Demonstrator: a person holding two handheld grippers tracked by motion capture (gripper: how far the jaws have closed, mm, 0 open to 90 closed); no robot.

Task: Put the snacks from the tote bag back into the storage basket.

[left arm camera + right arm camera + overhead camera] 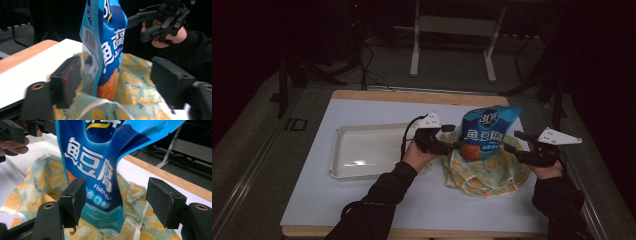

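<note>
A blue snack pouch (488, 131) stands upright in the middle of a yellow lemon-print bag (484, 172), which lies crumpled on the white table (312, 190). The pouch's lower end sits down inside the bag's open mouth, and its top leans a little away from the person. To the pouch's left, the left gripper (451, 137) is held close beside it, jaws spread wide and holding nothing; in the left gripper view the pouch (105, 47) rises between the two jaws, nearer the left one, with the bag's rim (107, 102) just under them. To the pouch's right, the right gripper (514, 142) sits just as near, its jaws also wide apart and empty; in the right gripper view the pouch (100, 170) fills the gap between them and the lemon fabric (37, 187) spreads below and behind. Whether either jaw touches the pouch I cannot tell. Each gripper is held by a hand in a dark sleeve, the left hand (417, 156) and the right hand (548, 171) both low beside the bag. Further left of the pouch, beyond the left gripper, a white tray (343, 150) lies flat on the table. A wooden edge (412, 96) runs along the table's far side behind the pouch.
</note>
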